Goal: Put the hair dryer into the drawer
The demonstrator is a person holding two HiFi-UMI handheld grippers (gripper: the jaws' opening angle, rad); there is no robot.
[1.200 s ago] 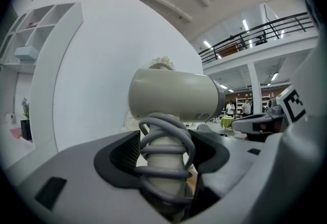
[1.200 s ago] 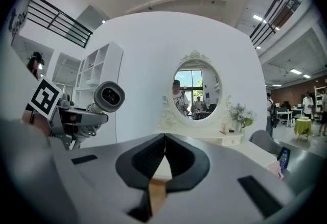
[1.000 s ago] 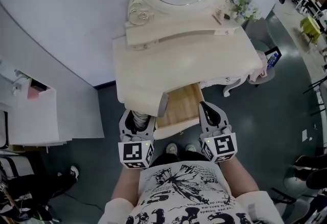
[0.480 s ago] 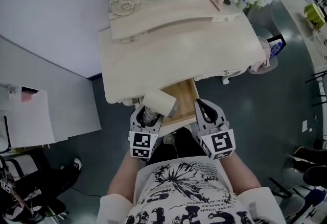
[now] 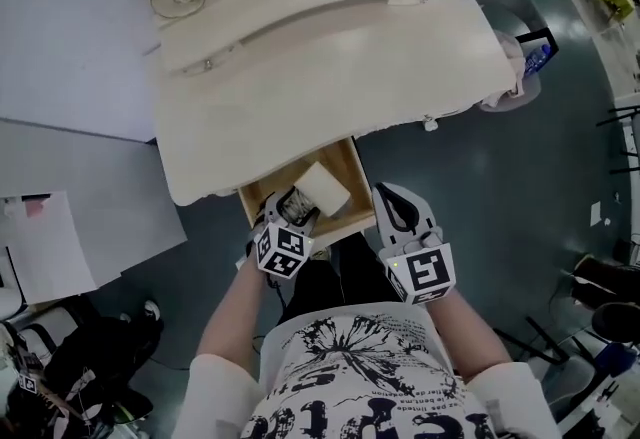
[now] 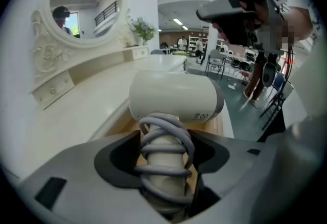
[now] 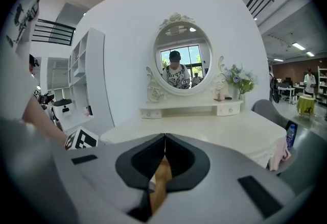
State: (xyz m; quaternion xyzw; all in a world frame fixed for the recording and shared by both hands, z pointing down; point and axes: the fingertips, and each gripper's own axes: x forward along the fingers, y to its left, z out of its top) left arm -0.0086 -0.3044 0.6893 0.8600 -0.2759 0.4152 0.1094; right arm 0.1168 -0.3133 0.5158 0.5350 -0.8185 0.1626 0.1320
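On the left, the left gripper (image 5: 285,215) pinches the hair dryer (image 5: 322,189) by its handle, and in the left gripper view the jaws press from both sides on the grey cord (image 6: 166,136) wound round that handle, with the white barrel lying crosswise just beyond the tips. In the head view the barrel sits over the open wooden drawer (image 5: 338,159), which stands pulled out from under the front edge of the pale dressing table (image 5: 330,77); whether the dryer already touches the drawer's floor cannot be told. To the right, the right gripper (image 5: 396,204) hangs just beside the drawer's right front corner, its jaws pressed together with nothing between them, only a sliver of the drawer's wood showing through the slit in its own view. Judged from this, the task is well along: the drawer is open and the dryer has been brought to it, while the grip on the handle is not yet let go. What seems left is to set the dryer down inside, spread the left jaws and draw the gripper clear
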